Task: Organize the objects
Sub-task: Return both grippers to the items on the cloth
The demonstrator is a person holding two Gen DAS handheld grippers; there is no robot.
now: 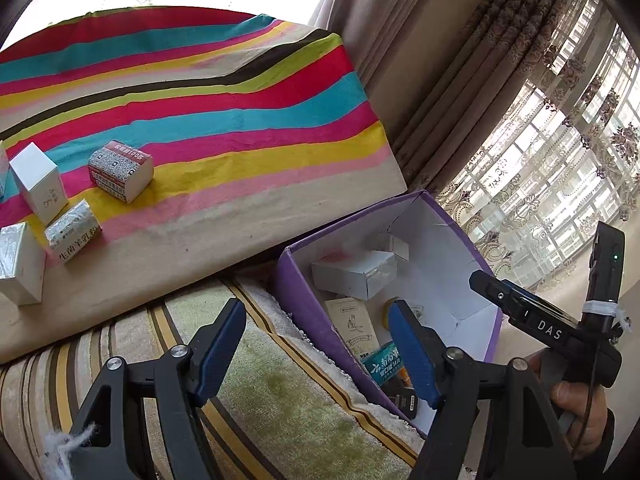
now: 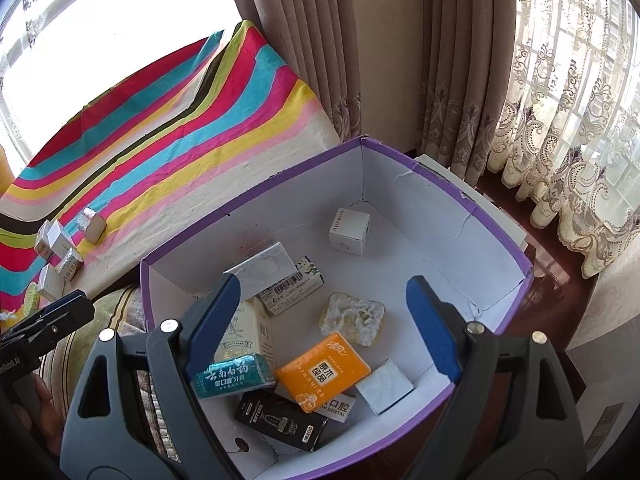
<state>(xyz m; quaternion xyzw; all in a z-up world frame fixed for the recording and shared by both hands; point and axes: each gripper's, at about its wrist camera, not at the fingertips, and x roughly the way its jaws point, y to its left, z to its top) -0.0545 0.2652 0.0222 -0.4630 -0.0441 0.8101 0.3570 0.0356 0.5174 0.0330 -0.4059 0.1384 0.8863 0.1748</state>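
A purple box [image 2: 448, 168] with a white inside holds several small packages: an orange tissue pack [image 2: 324, 372], a teal toothpaste box [image 2: 232, 376], a black box [image 2: 280, 420] and a white cube box [image 2: 348, 226]. My right gripper [image 2: 320, 320] is open and empty above the box. My left gripper [image 1: 316, 344] is open and empty, over the box's left wall [image 1: 304, 308]. On the striped cloth [image 1: 200, 92] lie a red-patterned pack [image 1: 120, 170], a white box [image 1: 38, 182] and silver packs [image 1: 72, 230].
The box sits on a striped sofa cushion [image 1: 280, 412]. Brown curtains [image 2: 312, 40] and lace curtains [image 2: 568, 120] hang behind. The right gripper's body [image 1: 552, 328] and the hand holding it are at the box's right side.
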